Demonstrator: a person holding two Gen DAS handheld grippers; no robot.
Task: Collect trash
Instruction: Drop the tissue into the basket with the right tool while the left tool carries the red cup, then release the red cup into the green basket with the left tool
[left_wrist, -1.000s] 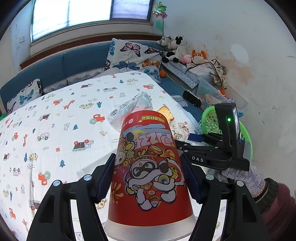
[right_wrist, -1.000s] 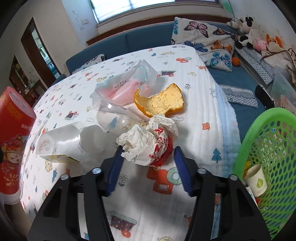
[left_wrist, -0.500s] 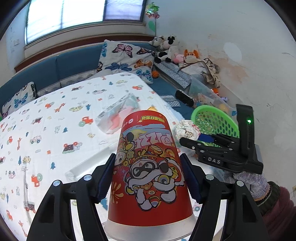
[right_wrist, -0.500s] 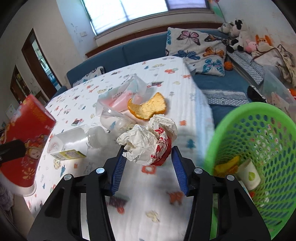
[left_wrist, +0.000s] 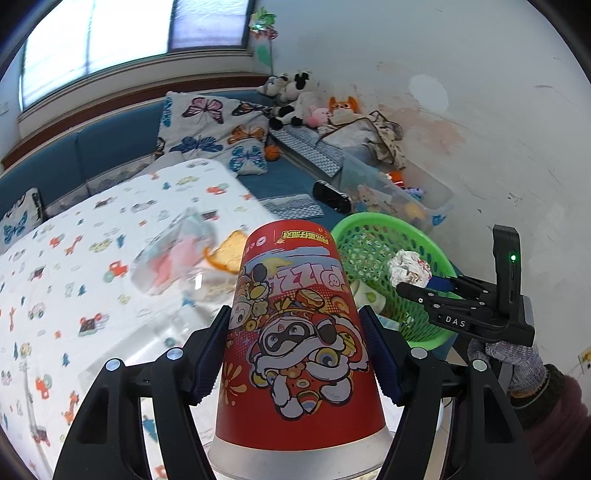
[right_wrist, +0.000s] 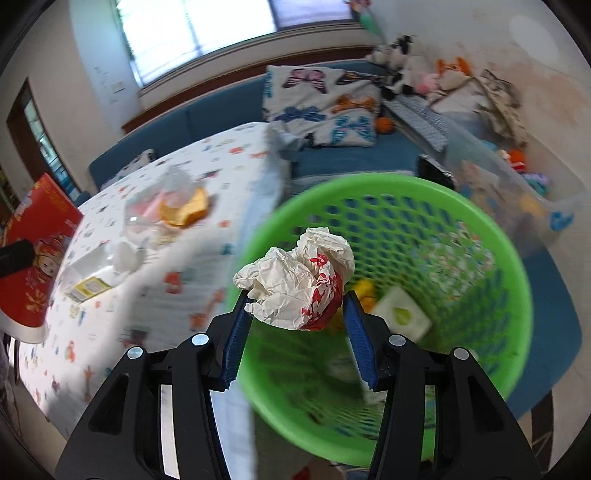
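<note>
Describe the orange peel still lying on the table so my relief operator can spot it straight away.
Start at the table with the cartoon-print cloth, left of the green basket. Near its far edge lies a clear plastic bag with pink inside. The orange peel rests against it: a curved piece, orange rind outside, pale pith inside, the only orange thing there.

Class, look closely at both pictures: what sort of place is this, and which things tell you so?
Probably a home living or play room: a blue sofa with butterfly cushions, soft toys piled in the corner, and a table under a child's patterned cloth.
</note>
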